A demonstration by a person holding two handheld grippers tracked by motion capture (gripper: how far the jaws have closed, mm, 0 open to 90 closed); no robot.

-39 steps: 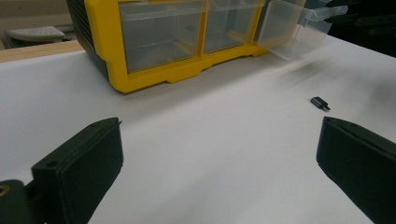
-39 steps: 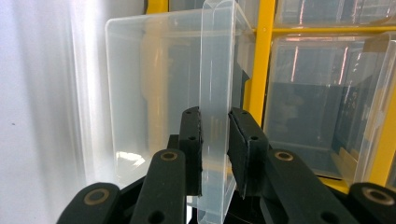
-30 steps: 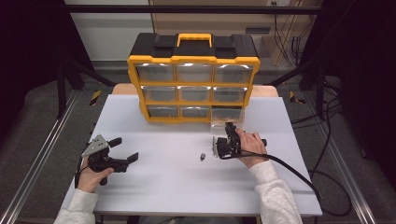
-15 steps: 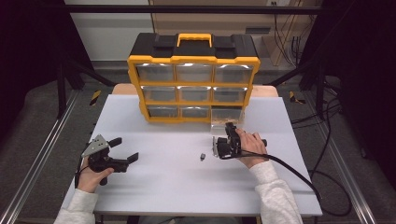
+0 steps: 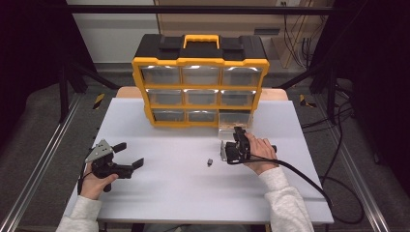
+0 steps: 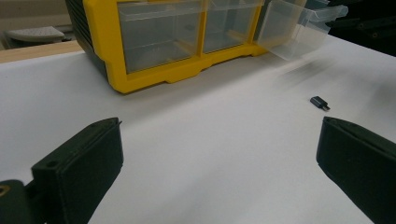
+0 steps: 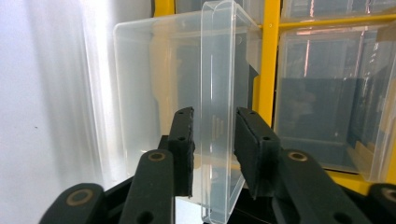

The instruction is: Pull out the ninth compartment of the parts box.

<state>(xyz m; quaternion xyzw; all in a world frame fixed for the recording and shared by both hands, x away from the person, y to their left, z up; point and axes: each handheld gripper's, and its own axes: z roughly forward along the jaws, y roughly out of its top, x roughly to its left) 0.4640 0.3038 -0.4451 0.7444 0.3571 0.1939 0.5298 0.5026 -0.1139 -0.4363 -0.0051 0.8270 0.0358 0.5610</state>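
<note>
Where pulled out, clear drawer [image 7: 163,93] lengthwise toward person.

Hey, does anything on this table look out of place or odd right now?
Yes: the organizer's bottom-right clear drawer is pulled out while the others sit flush, and a small dark adapter lies loose on the table.

Both hand-held grippers [image 5: 126,155] [image 5: 236,136] open, low

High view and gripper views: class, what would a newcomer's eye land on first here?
The yellow-and-black drawer cabinet at the back of the white table stands out, its bottom-right clear drawer pulled out. The right gripper has its jaws either side of that drawer's front lip and has just been opening. A small dark adapter lies alone mid-table.
</note>
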